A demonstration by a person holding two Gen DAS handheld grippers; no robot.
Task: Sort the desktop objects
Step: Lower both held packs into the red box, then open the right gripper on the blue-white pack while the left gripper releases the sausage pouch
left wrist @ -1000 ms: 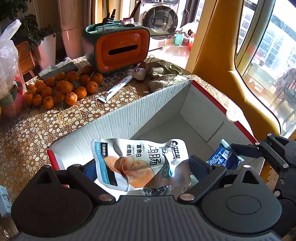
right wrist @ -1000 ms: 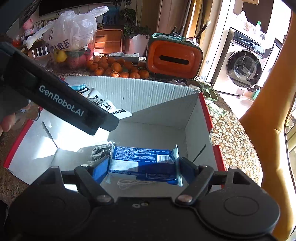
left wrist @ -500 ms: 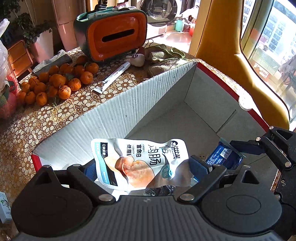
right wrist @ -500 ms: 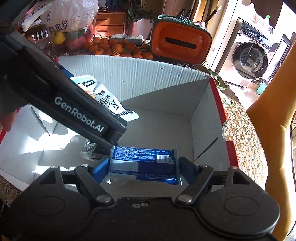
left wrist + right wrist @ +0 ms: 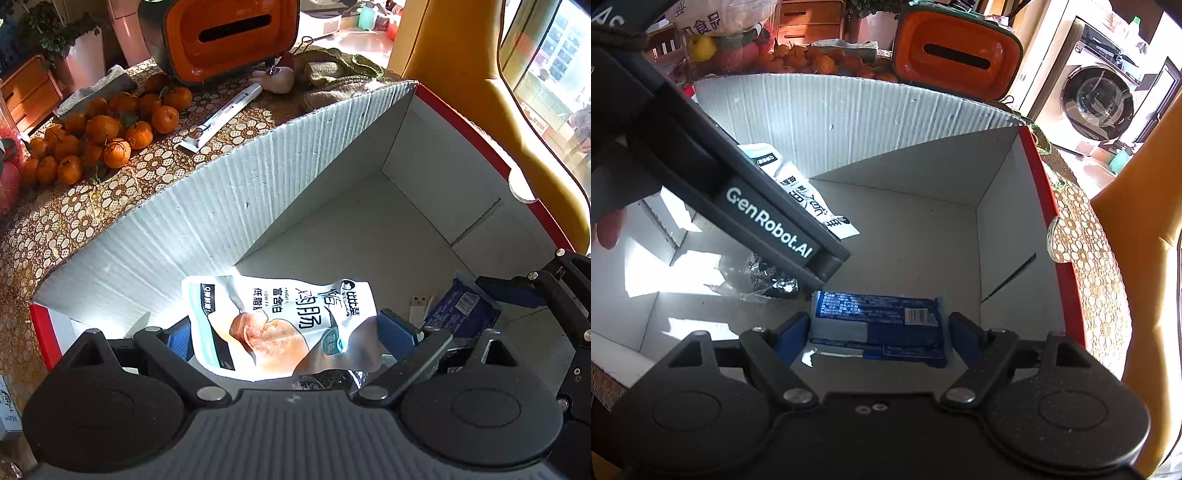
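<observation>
My left gripper [image 5: 288, 336] is shut on a white snack pouch [image 5: 280, 321] with a picture of meat on it, held just above the floor of a white cardboard box [image 5: 221, 221] with a red rim. My right gripper [image 5: 879, 336] is shut on a blue snack packet [image 5: 879, 325], also low inside the box [image 5: 905, 122]. In the left wrist view that blue packet [image 5: 461, 314] shows at the right. The left gripper's dark housing [image 5: 764, 225] crosses the right wrist view, with the white pouch [image 5: 798, 188] sticking out behind it.
A crumpled clear wrapper [image 5: 768, 277] and a white USB plug [image 5: 419, 301] lie on the box floor. Behind the box, several oranges [image 5: 103, 136], a white tube [image 5: 221, 118], an orange case [image 5: 229, 37] and a green cloth [image 5: 332, 74] sit on the lace tablecloth. A yellow chair [image 5: 461, 55] stands at the right.
Both grippers have moved forward and down into the box, each still holding its packet. The box walls now fill more of both views.
</observation>
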